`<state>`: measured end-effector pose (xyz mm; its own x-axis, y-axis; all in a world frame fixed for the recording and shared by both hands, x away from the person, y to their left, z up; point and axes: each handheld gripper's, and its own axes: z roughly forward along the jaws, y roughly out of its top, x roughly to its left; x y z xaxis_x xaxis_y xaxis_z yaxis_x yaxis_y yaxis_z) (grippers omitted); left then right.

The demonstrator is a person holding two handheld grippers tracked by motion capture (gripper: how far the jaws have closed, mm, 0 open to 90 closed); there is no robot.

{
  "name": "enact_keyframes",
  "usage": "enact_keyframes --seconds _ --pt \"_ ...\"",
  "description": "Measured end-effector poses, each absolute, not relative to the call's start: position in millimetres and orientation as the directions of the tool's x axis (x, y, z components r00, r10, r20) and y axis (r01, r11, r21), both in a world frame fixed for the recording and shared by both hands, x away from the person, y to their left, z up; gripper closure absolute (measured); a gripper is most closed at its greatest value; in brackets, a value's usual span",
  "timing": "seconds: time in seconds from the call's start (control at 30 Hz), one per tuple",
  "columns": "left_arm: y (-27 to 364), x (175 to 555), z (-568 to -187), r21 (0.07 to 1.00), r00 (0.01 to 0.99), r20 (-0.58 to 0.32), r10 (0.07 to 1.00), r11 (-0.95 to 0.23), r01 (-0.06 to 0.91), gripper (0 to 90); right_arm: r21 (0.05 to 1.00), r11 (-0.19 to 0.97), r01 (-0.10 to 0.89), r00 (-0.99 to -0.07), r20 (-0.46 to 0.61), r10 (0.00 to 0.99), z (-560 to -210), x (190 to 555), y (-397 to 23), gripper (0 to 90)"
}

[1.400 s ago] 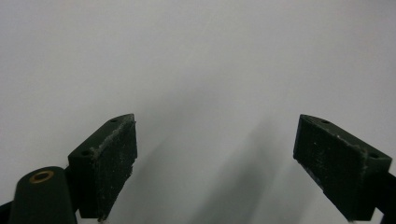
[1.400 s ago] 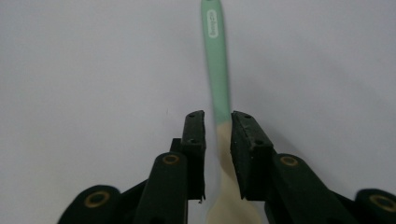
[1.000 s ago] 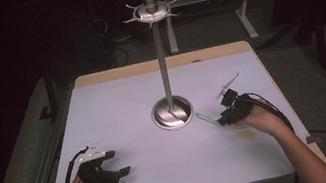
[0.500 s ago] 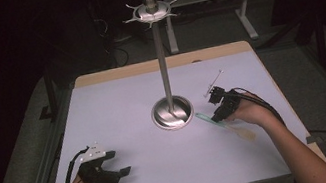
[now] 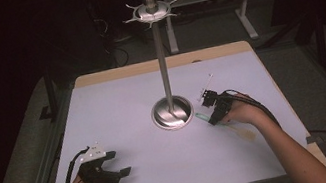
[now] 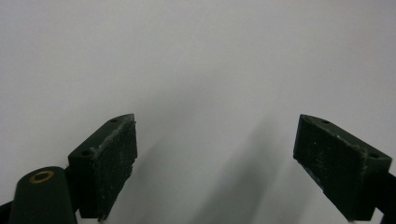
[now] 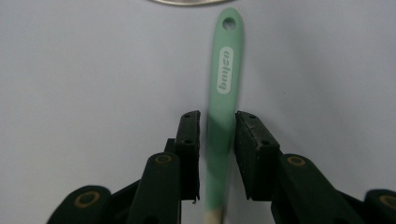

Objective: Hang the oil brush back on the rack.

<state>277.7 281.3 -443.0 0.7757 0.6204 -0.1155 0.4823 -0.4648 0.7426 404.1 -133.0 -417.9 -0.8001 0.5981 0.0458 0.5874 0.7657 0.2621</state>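
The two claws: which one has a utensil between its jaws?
The right claw: its jaws, just closing, flank the green handle of the spatula. The left claw stands wide open over bare table.

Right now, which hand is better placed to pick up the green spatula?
The right. The right gripper has been closing its fingers around the green spatula handle beside the metal stand. The left gripper sits open, far off.
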Motion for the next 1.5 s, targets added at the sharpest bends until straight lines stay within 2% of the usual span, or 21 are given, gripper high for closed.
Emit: enact_keyframes --seconds 0.3,0.53,0.8,1.17,1.5 --pt "280.3 277.9 -443.4 0.738 0.778 -0.115 0.617 -0.471 0.483 13.2 0.245 0.766 0.594 -0.796 0.04 0.604 -420.0 406.0 -130.2 73.7" --pt "279.5 277.5 -443.9 0.736 0.78 -0.116 0.615 -0.474 0.483 13.3 0.17 0.78 0.602 -0.794 0.026 0.608 -418.4 409.9 -120.7 74.3" --pt "279.9 277.6 -443.9 0.736 0.781 -0.113 0.614 -0.476 0.481 13.2 0.156 0.777 0.61 -0.789 0.03 0.614 -417.9 411.8 -119.7 77.5" --pt "280.1 277.6 -443.5 0.736 0.78 -0.116 0.615 -0.474 0.483 13.3 0.204 0.755 0.624 -0.776 0.048 0.629 -416.7 410.9 -127.9 78.0" --pt "280.2 277.7 -443.5 0.737 0.78 -0.118 0.615 -0.472 0.484 13.3 0.32 0.711 0.626 -0.763 0.063 0.643 -398.3 406.3 -141.2 77.9"
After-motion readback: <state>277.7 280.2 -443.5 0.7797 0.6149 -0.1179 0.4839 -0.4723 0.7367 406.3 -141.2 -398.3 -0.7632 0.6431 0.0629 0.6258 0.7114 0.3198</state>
